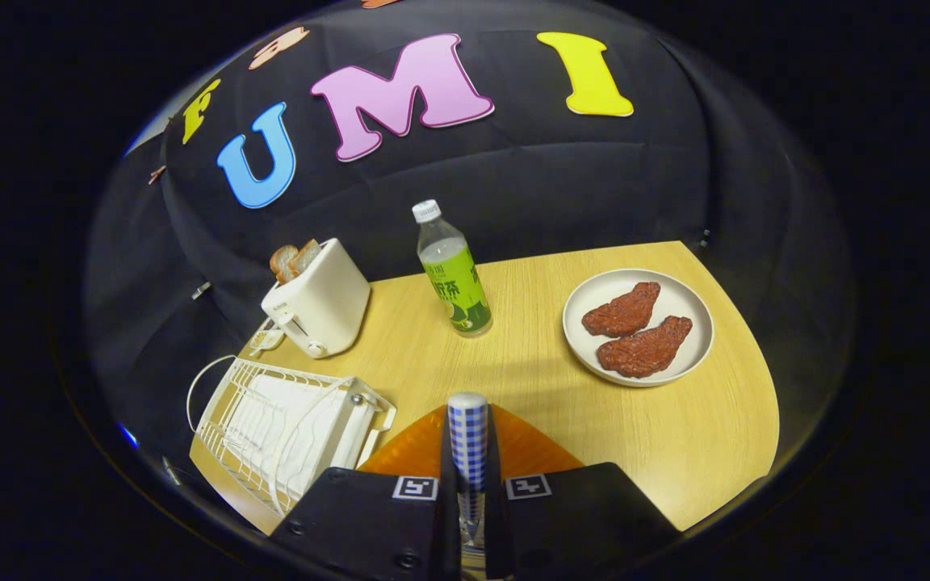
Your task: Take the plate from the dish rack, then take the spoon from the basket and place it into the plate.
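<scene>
Black cloth walls off the booth behind a pale wood-grain worktop (675, 436). We see the gripper (467, 484) with its fingers drawn close together, pinching the spoon (467, 436) by its blue-and-white checked handle, which stands up between them; the rounded handle end rises just past the fingertips, and the bowl end is hidden below. Directly beneath and just ahead of the fingers we note an orange ribbed surface (529, 448), either the basket or a plate; we cannot tell which. A white wire dish rack (287, 428) sits on the near left part of the worktop, just beside the orange item. Beyond the rack stands a white toaster (321, 303) with two bread slices (294, 258) sticking out of its slots. A clear bottle (453, 270) with a green label and white cap stands upright near the middle of the worktop, well beyond the fingers. To the right, apart from the bottle, a white plate (695, 311) carries two reddish-brown meat pieces (634, 331) lying side by side.
</scene>
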